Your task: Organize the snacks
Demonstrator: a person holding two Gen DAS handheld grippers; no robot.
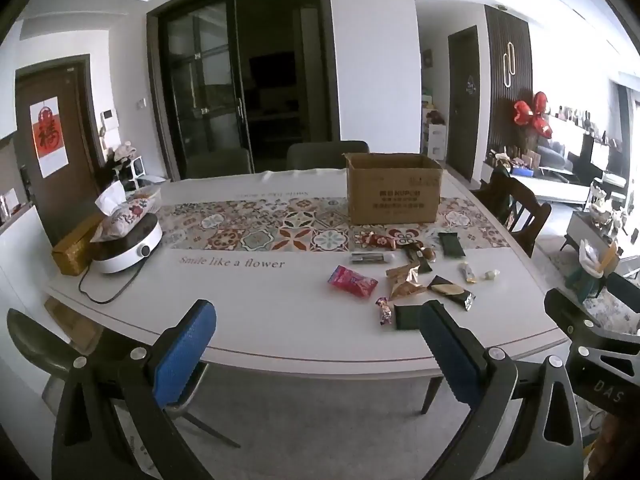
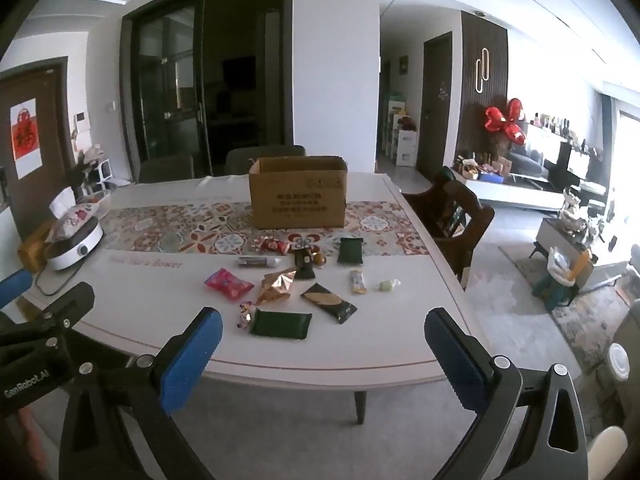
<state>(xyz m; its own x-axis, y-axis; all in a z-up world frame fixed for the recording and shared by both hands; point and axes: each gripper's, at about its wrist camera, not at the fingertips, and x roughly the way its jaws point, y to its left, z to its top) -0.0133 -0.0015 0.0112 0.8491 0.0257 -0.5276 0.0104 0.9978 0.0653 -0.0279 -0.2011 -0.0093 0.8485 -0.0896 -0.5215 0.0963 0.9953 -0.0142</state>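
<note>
Both of your grippers hang short of the table (image 2: pixel 400 364) edge, fingers spread wide and holding nothing. Your left gripper (image 1: pixel 316 344) and your right gripper (image 2: pixel 324 348) each look across the near rim at the snacks, none of which sits between any fingers yet.

The snacks lie scattered ahead of your right fingertips. Closest, just beyond your right gripper's left finger, is the dark green packet (image 2: pixel 281 324), with a small twisted candy (image 2: pixel 245 316) touching or nearly touching its left end. Further out lie the pink packet (image 2: pixel 229 283), the crumpled gold packet (image 2: pixel 276 285) and a dark packet with a gold wafer picture (image 2: pixel 329 302). The cardboard box (image 2: pixel 298 192) stands open-topped well beyond them all, on the patterned runner (image 2: pixel 168 224).

The risks, as I judge them:
- The green packet lies flat; closing on it from above may slide it away rather than lift it.
- The candy beside it could be swept off the near edge if your fingers come in low.
- The gold packet looks slippery and puffed; a light pinch may let it drop on the way to the box.
- Your grippers are close together, so reaching for the same cluster could knock them into each other.
</note>
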